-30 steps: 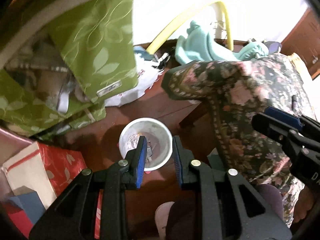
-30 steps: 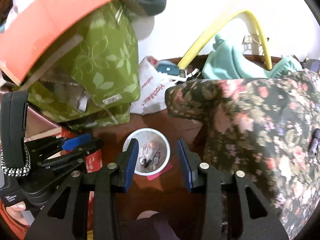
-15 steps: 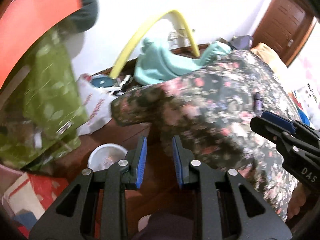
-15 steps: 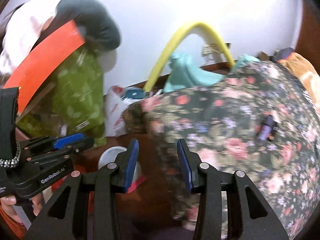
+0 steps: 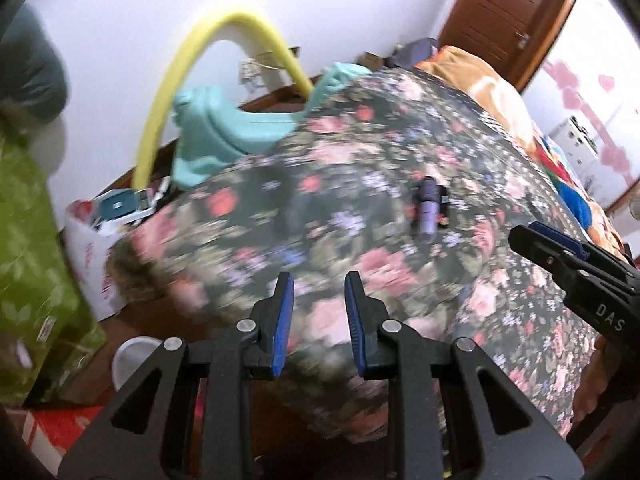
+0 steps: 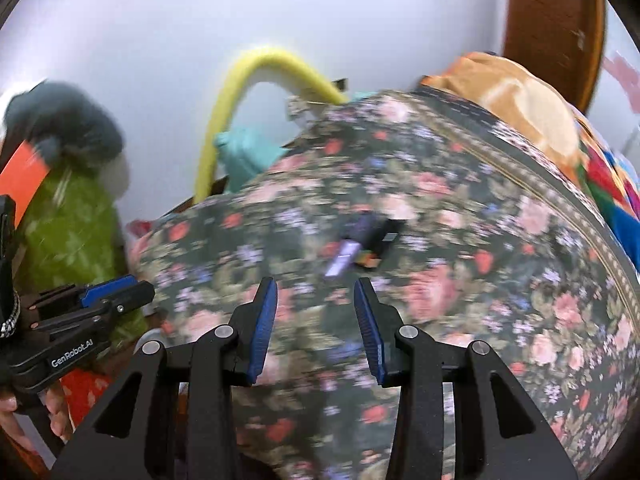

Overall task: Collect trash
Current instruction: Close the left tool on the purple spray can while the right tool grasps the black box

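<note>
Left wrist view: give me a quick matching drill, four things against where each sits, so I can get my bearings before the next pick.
Things
1. purple item
2. white bin
3. yellow hose
4. orange blanket

Places
A. arching against the white wall
B. on the floor, lower left, partly behind the left gripper
C. lying on top of the floral bedspread
D. far end of the bed, near the brown door

Pairs: 1-C, 2-B, 3-A, 4-D
</note>
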Motion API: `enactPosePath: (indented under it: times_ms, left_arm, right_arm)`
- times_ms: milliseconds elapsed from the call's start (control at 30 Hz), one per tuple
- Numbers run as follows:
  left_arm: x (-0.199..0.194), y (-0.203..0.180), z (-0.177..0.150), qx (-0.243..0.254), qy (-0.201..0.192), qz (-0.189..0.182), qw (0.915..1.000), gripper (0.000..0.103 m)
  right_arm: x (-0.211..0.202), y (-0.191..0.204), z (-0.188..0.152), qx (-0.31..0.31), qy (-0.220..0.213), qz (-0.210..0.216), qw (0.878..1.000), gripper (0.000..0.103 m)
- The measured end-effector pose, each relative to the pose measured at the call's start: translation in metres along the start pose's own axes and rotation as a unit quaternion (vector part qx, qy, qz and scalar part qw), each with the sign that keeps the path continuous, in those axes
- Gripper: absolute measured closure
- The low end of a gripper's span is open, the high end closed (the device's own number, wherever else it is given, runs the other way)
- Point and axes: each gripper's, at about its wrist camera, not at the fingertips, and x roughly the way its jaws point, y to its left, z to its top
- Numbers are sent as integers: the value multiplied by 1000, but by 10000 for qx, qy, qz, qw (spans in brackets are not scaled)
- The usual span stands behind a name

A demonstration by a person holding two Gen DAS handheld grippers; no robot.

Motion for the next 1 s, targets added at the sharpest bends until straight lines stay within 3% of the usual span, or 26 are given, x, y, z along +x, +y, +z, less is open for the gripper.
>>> enactPosePath:
  times_ms: [333,500,767,1000]
  left_arm:
    - [73,-72,39,402,372,-461,9974,78]
    - [117,-99,60,419,584,-508,9961,78]
    - [157,-116,75,707,704,-306,9945,77]
    - [157,-110,76,771,524,-388,9949,77]
  right_arm:
    - [20,-72,6,603,100,-336,9976,66]
    - [29,-94,6,876,176,-374,9953,66]
    - [47,-105,6,945,367,-286,9944,66]
    - [62,-103,11,1042,482,-3,9934,66]
